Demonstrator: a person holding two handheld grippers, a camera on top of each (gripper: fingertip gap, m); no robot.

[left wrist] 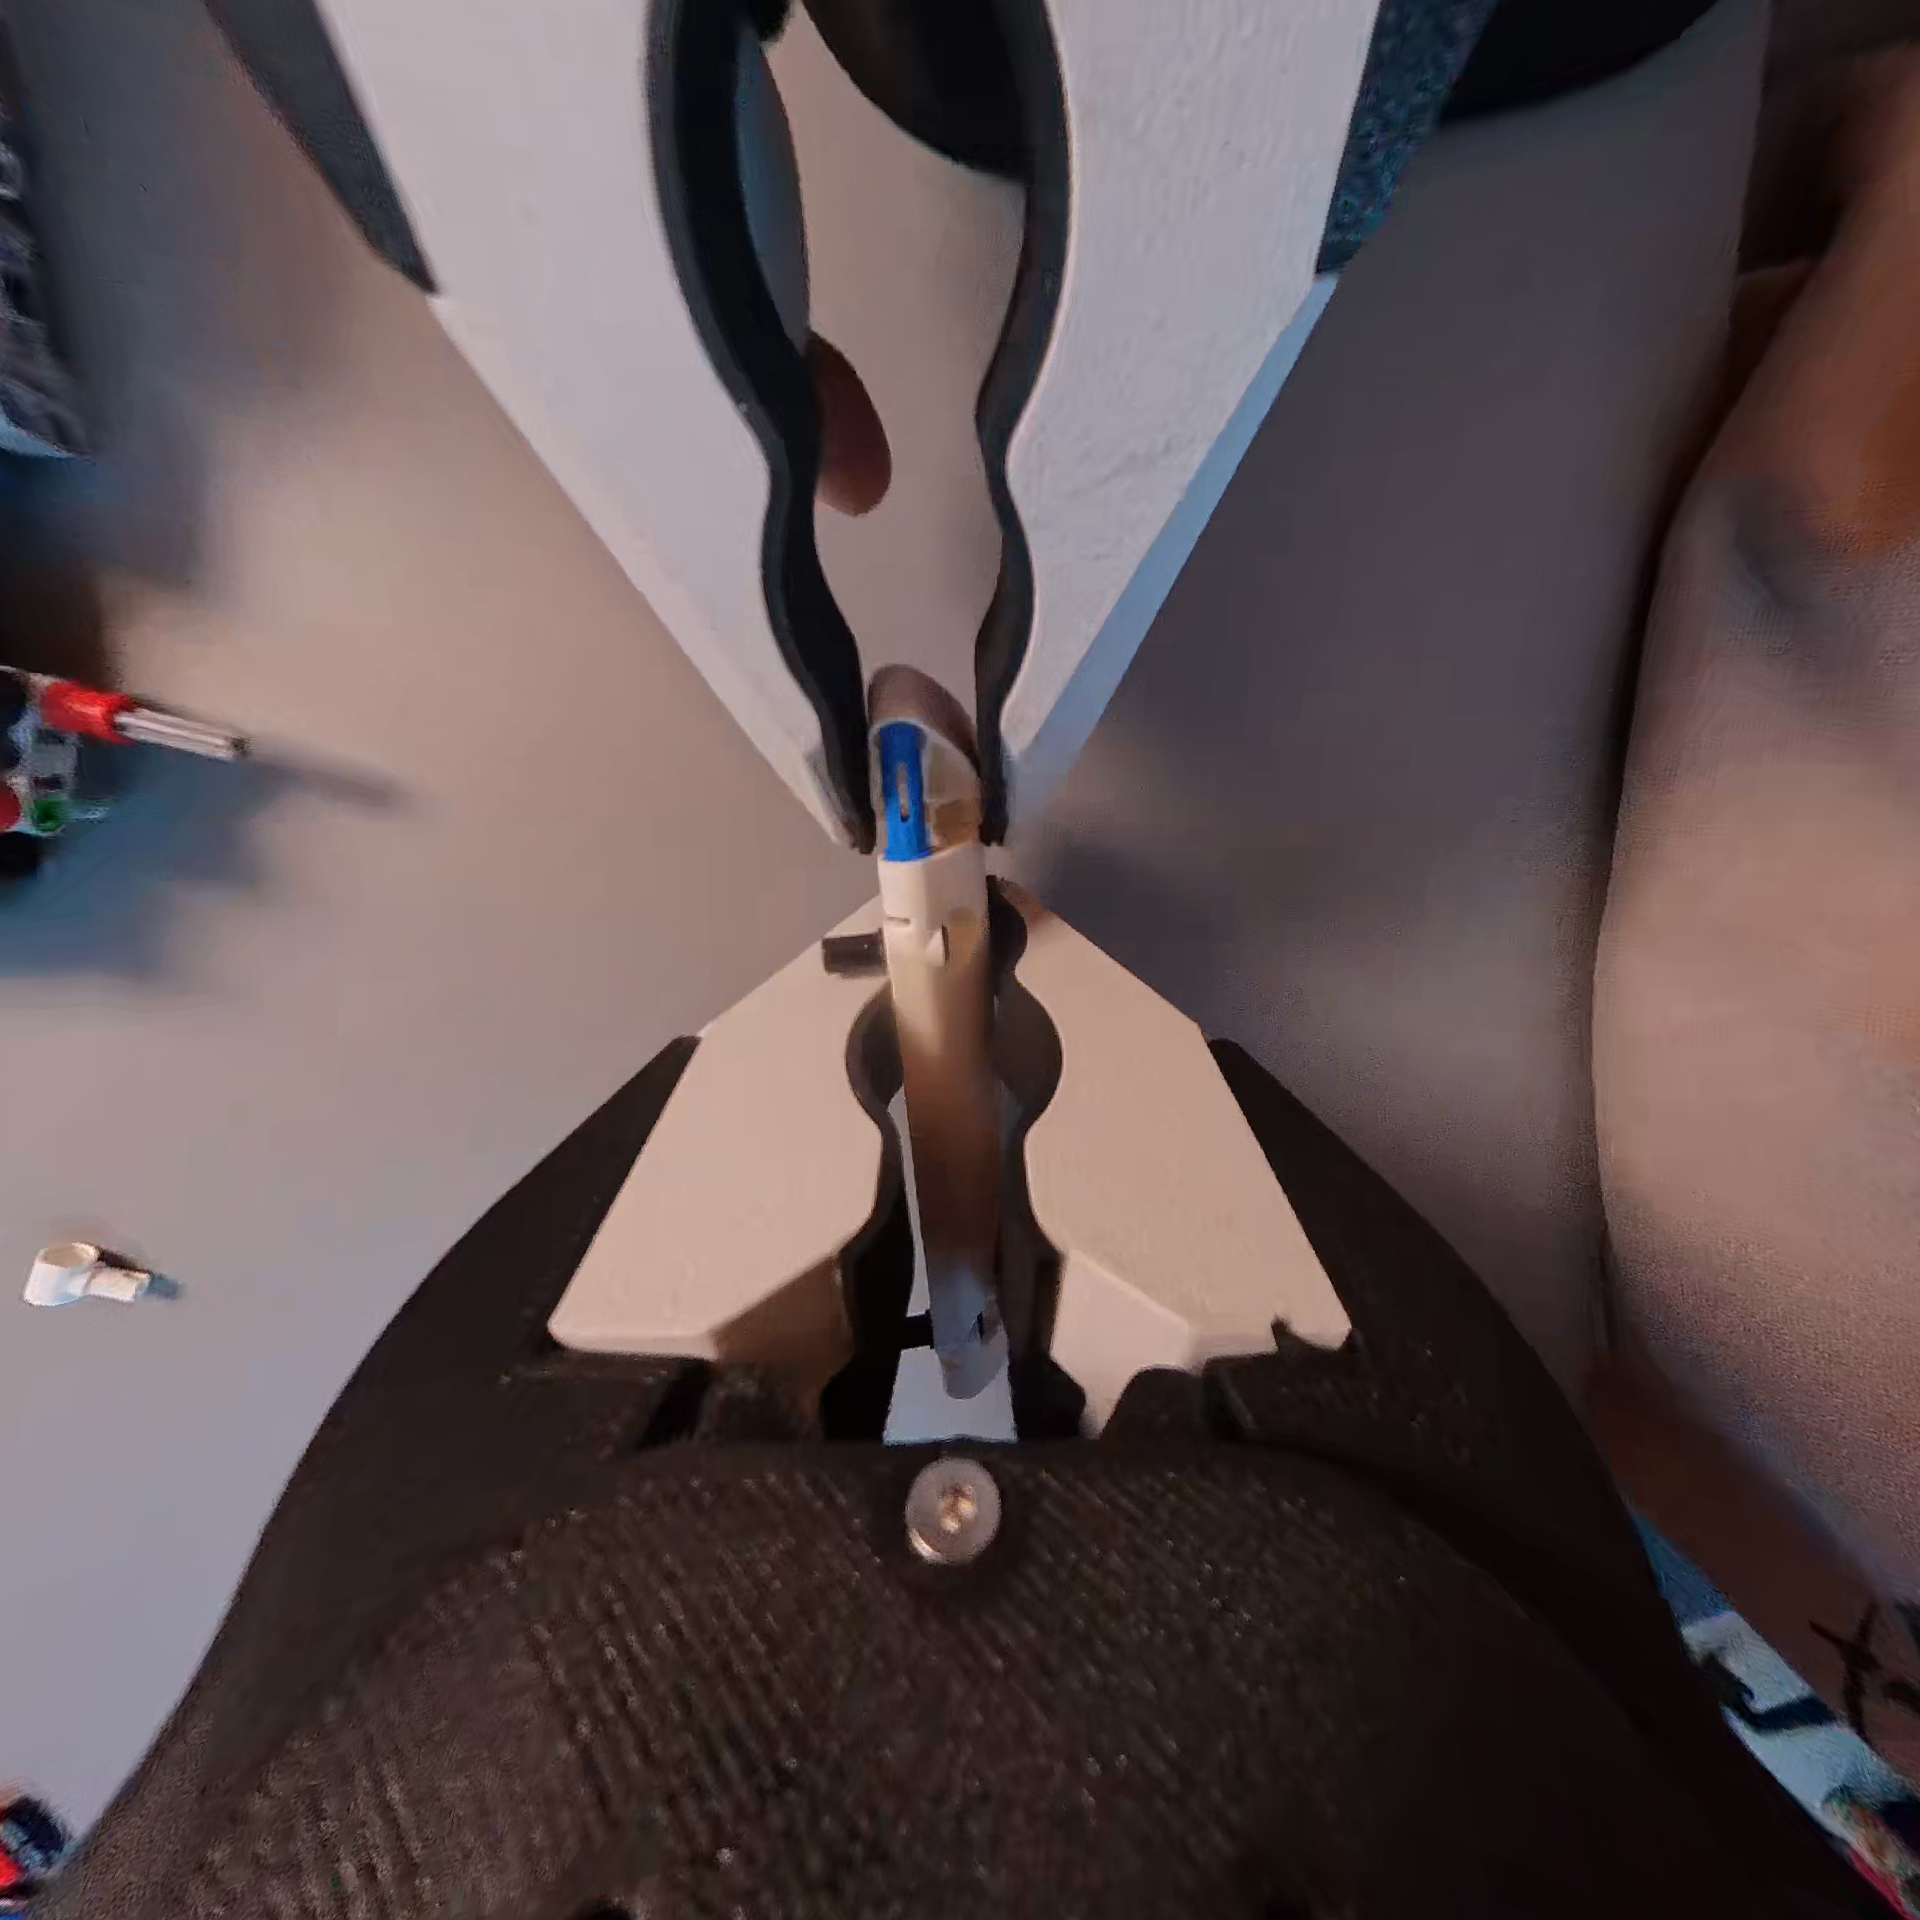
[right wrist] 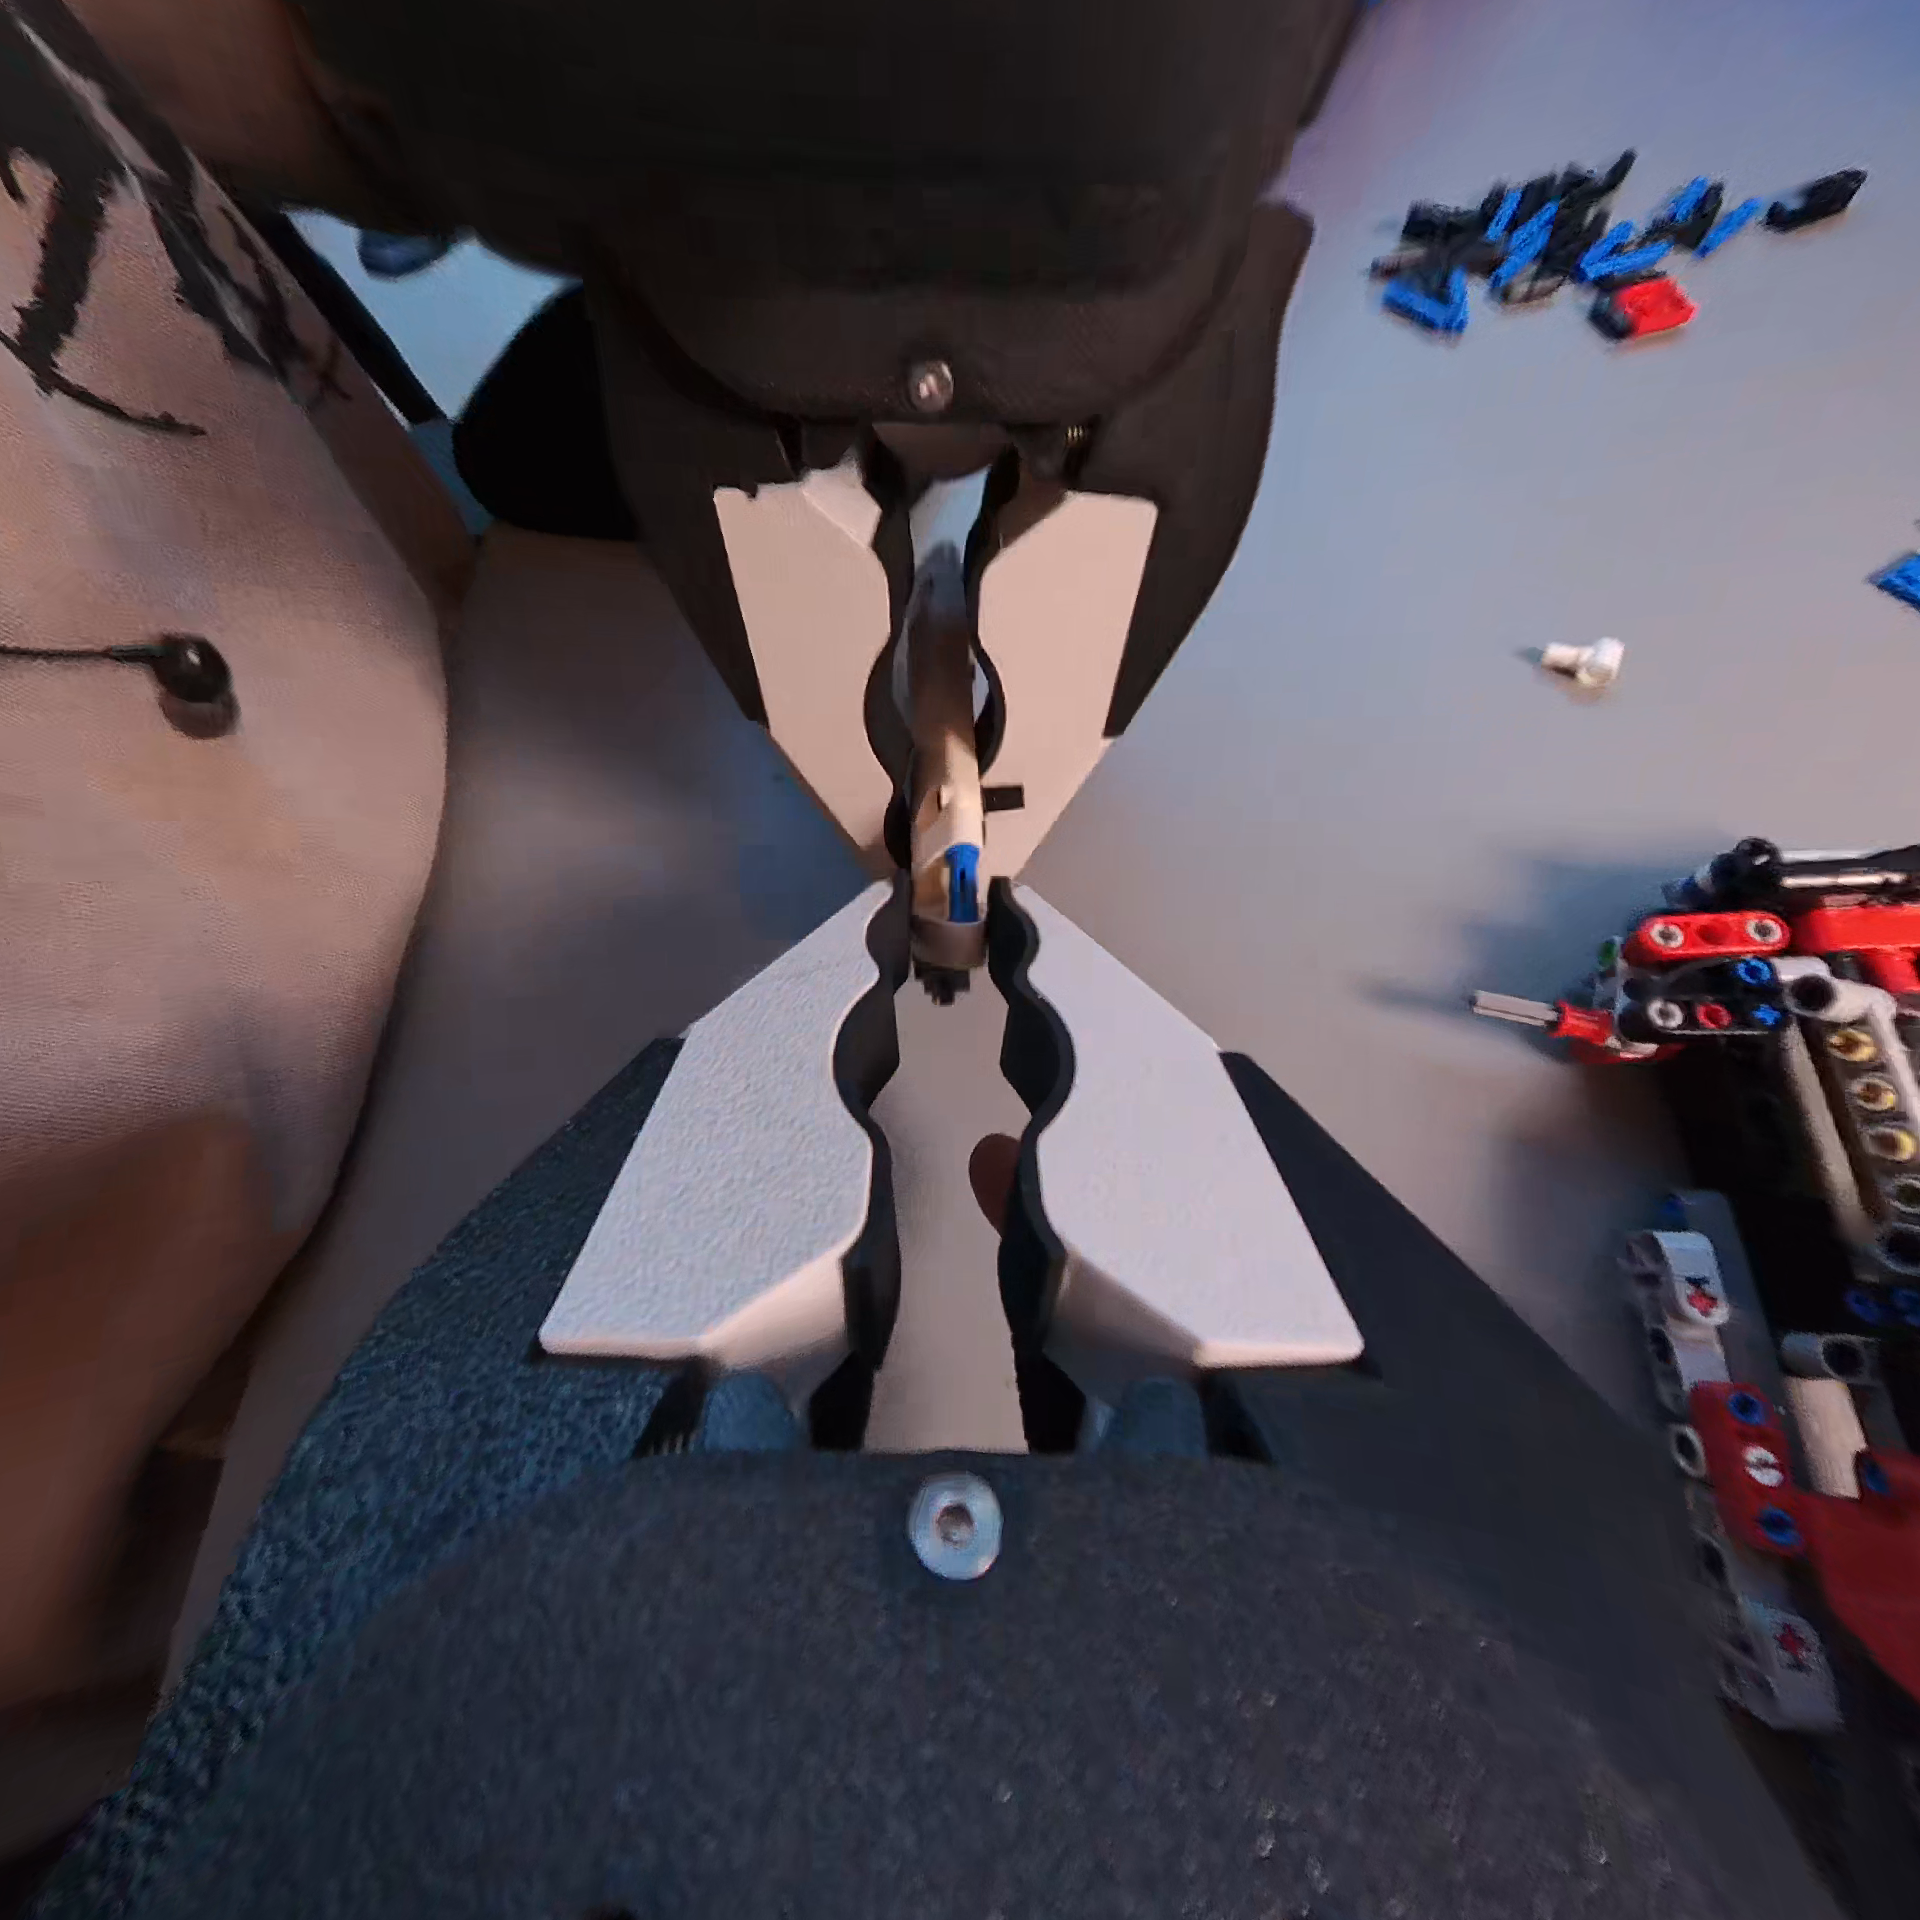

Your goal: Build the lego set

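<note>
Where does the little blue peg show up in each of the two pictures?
Left wrist view: the blue peg sits just above centre, at the tip of the long white piece held lengthwise in the near tongs, between the tips of the far tongs.
Right wrist view: it sits at centre, where both pairs of tongs meet tip to tip.
Shared landmark: the small white connector lying alone on the table.
</note>
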